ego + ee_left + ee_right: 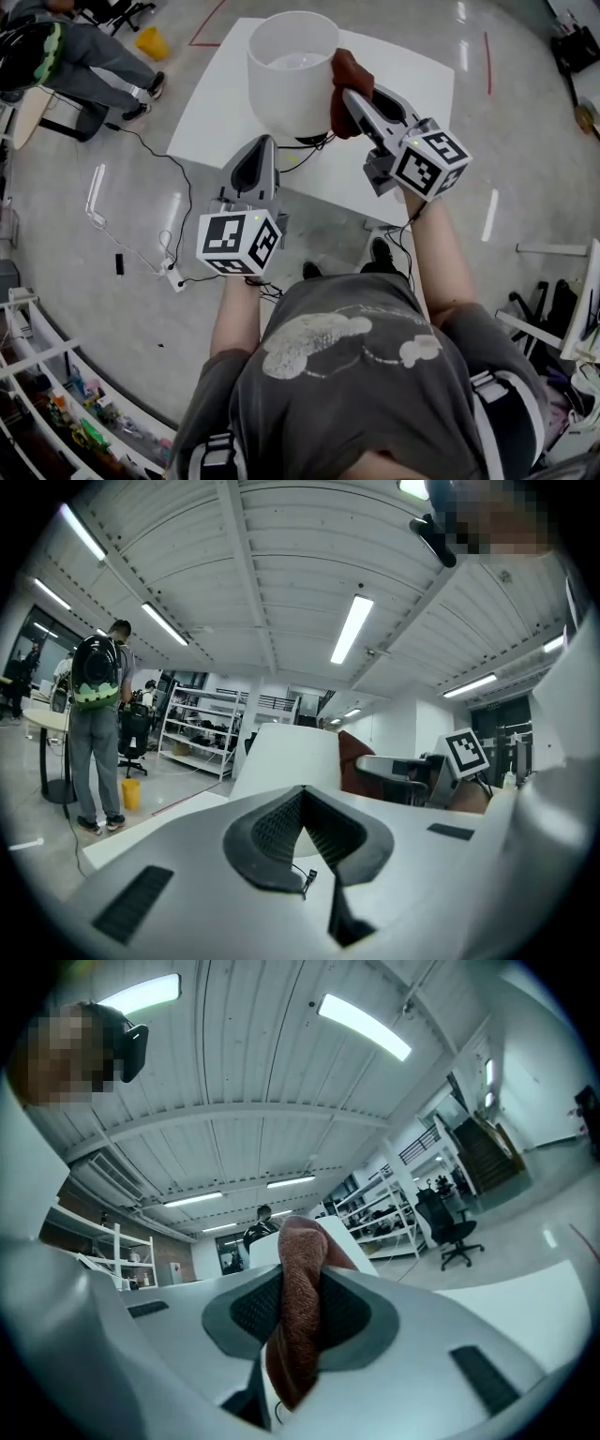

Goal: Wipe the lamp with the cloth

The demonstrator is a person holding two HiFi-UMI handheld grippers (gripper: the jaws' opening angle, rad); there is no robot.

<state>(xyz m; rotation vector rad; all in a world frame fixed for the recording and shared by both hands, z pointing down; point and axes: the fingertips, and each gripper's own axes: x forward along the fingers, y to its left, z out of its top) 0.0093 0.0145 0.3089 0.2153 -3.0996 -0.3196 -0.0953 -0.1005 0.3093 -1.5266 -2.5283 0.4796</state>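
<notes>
One upright lamp (291, 70); right claw (345, 96) clamps vertical cloth (352, 67) beside it, left claw (263, 146) closed.

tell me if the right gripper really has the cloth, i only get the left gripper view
observer: yes. In the right gripper view the right gripper has its jaws shut on the brown cloth.
operator: is the cloth on the lamp
observer: the head view puts it against the right side of the white shade, near the top rim.
operator: where is my left gripper from above
observer: the left gripper points at the shade's lower near side, over the edge of the white table. I can't tell if it touches.
</notes>
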